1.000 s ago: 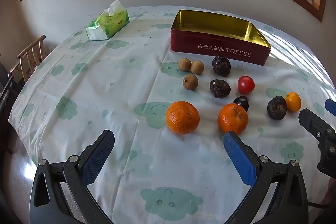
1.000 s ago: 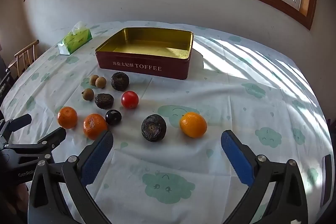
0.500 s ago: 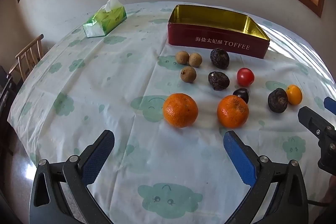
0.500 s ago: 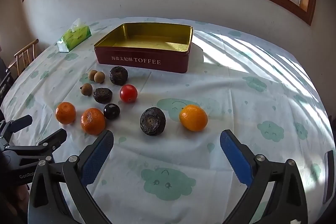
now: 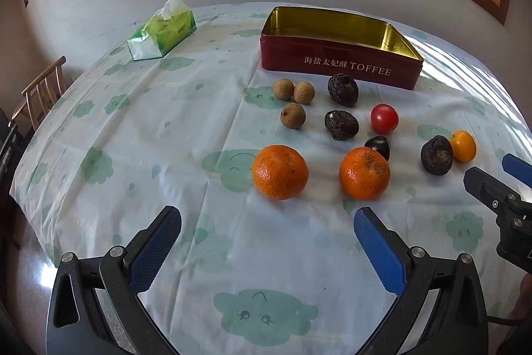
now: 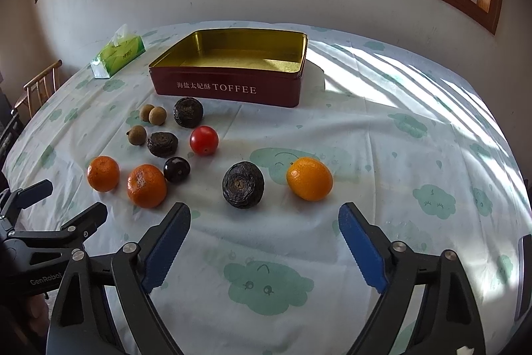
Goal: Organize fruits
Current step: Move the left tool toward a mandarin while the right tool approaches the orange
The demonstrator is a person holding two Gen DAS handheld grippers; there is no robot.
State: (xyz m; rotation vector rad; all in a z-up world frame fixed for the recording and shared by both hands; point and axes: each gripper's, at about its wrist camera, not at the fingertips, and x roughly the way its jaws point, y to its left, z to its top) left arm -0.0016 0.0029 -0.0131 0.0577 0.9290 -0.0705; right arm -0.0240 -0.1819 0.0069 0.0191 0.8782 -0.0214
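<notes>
Round table (image 6: 415, 108), cloud-print cloth; on it: toffee tin (image 6: 232, 88), scattered fruit (image 6: 309, 178), tissue box (image 6: 118, 57).

Glossy metal tin (image 6: 229, 88), creased cloth tablecloth (image 6: 382, 135), wooden chair (image 5: 43, 88)

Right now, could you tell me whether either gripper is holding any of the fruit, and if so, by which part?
Nothing is held. The left gripper and right gripper both stand open over bare tablecloth, short of the fruit; the right one's jaws have just been closing slightly, with nothing between them.
</notes>
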